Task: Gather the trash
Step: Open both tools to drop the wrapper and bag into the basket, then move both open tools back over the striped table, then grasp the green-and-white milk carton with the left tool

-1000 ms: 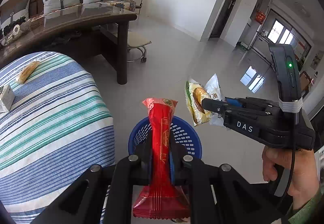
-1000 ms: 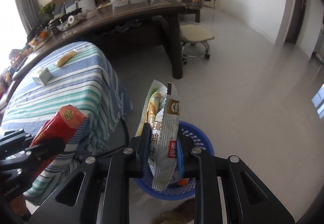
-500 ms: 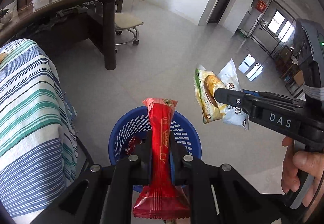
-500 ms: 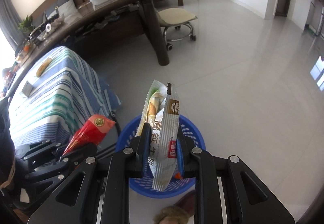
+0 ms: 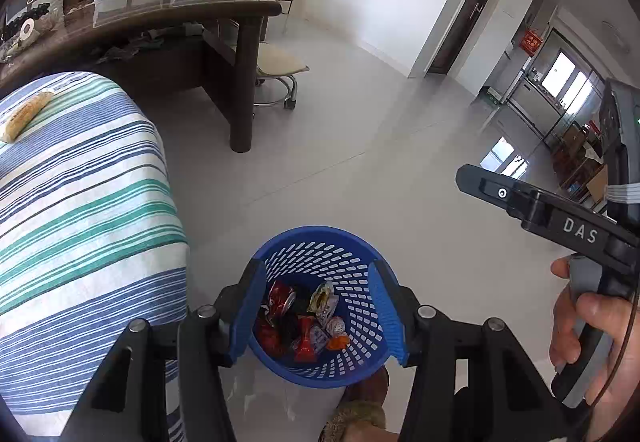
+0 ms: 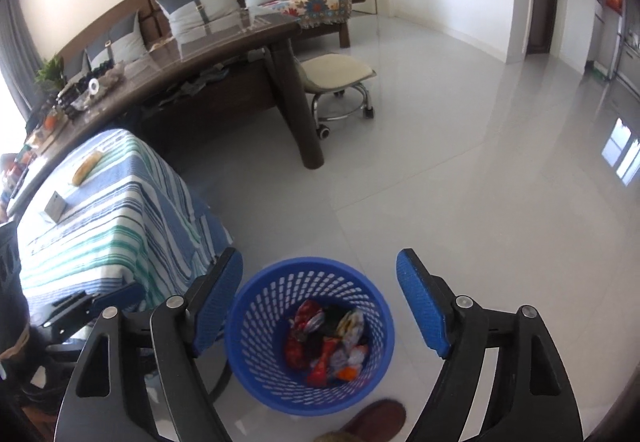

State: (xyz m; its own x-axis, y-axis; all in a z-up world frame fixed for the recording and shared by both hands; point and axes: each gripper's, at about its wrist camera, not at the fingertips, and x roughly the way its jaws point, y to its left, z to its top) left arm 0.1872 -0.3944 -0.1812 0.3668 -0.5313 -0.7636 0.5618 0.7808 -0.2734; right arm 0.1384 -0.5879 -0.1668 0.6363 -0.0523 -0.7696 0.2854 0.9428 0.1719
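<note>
A blue perforated basket (image 5: 320, 242) stands on the floor beside the striped table, also in the right wrist view (image 6: 260, 306). It holds several snack wrappers (image 5: 308, 322), also seen from the right wrist (image 6: 328, 342). My left gripper (image 5: 318, 308) is open and empty, right above the basket. My right gripper (image 6: 320, 302) is open and empty above the basket; its body shows at the right of the left wrist view (image 5: 560, 222).
A table with a blue-green striped cloth (image 5: 80, 202) stands left of the basket, carrying a yellow packet (image 5: 24, 118) and a small box (image 6: 54, 206). A dark wooden desk (image 6: 200, 58), a stool (image 6: 336, 74) and a sofa lie behind. A slippered foot (image 6: 376, 418) is by the basket.
Both grippers opened. The red wrapper left my left gripper and the two snack packets left my right gripper; they now lie in the basket.
</note>
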